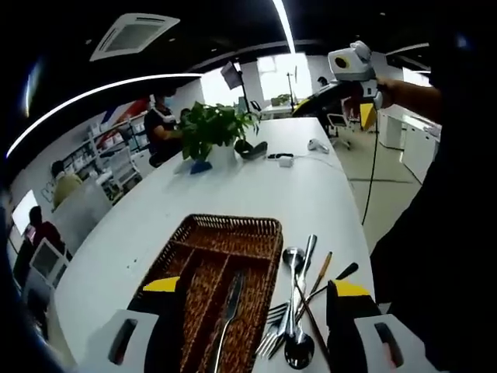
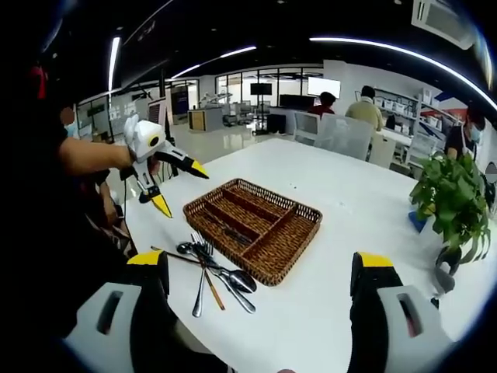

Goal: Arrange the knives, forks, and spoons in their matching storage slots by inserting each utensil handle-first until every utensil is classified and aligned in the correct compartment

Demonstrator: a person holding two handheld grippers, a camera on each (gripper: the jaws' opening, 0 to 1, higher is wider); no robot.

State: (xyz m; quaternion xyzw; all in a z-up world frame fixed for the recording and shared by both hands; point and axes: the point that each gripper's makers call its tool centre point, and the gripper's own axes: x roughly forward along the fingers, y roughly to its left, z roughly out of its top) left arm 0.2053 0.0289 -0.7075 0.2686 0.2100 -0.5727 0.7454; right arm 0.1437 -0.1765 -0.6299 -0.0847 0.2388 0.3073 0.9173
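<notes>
A brown wicker cutlery tray with long slots lies on the white table, and one knife rests in a middle slot. Loose spoons, forks and dark-handled pieces lie in a heap just right of the tray. My left gripper hovers open above the tray's near end and the heap. In the right gripper view the tray sits mid-table with the heap at its near-left corner. My right gripper is open, held back above the table. The left gripper comes in from the left, open, held by a hand.
A potted plant stands further along the table, with small devices beside it. The right gripper hangs high over the table's far right edge. People sit at desks around the office.
</notes>
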